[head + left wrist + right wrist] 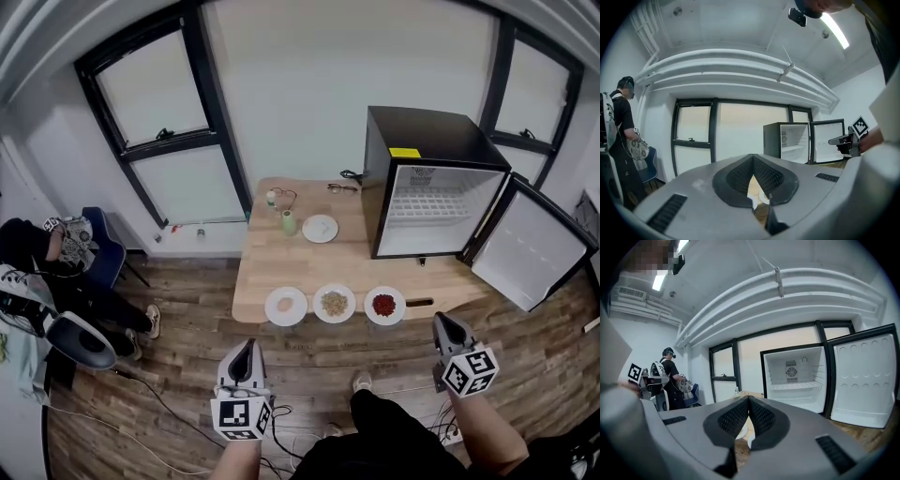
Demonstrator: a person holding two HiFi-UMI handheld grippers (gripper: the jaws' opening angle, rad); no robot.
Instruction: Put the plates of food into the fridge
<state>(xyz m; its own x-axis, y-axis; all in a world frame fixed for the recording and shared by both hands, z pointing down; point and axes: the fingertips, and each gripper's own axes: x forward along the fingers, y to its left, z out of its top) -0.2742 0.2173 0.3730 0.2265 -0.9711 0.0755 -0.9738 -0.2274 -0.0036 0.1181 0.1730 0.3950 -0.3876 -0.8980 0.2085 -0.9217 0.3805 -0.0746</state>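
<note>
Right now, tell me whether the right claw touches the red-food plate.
Apart. The head view shows the right claw near the table edge, with bare wood between it and the red-food plate.

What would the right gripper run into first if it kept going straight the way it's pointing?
Most likely the front edge of the light wooden table, just right of the white plate of red food. The right gripper, jaws shut and empty, points there; height is hard to judge.
</note>
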